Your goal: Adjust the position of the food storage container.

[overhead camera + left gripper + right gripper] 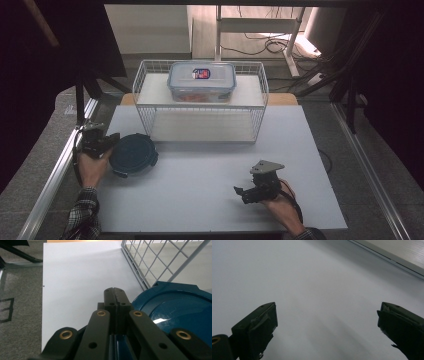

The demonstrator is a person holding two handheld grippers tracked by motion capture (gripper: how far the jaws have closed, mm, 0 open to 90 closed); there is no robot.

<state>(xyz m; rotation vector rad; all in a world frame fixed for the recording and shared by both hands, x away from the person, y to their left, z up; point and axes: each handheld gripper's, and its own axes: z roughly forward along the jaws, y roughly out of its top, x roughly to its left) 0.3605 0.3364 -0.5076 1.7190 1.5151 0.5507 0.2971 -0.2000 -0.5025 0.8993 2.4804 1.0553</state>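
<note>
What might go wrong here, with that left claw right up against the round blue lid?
The left gripper is shut, its jaws pressed together beside the blue lid, not around it; moving on may just shove the lid toward the wire basket. The lid lies flat on the white board, so its edge looks hard to catch. The right gripper hangs open, away from it.

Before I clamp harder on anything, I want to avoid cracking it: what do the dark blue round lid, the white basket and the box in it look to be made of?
Dark blue round lid: probably moulded plastic, smooth and slightly glossy, with a bright glint in the left gripper view.
White wire basket: likely coated metal wire, thin rods in a grid.
Clear lidded box: see-through, probably plastic.
</note>
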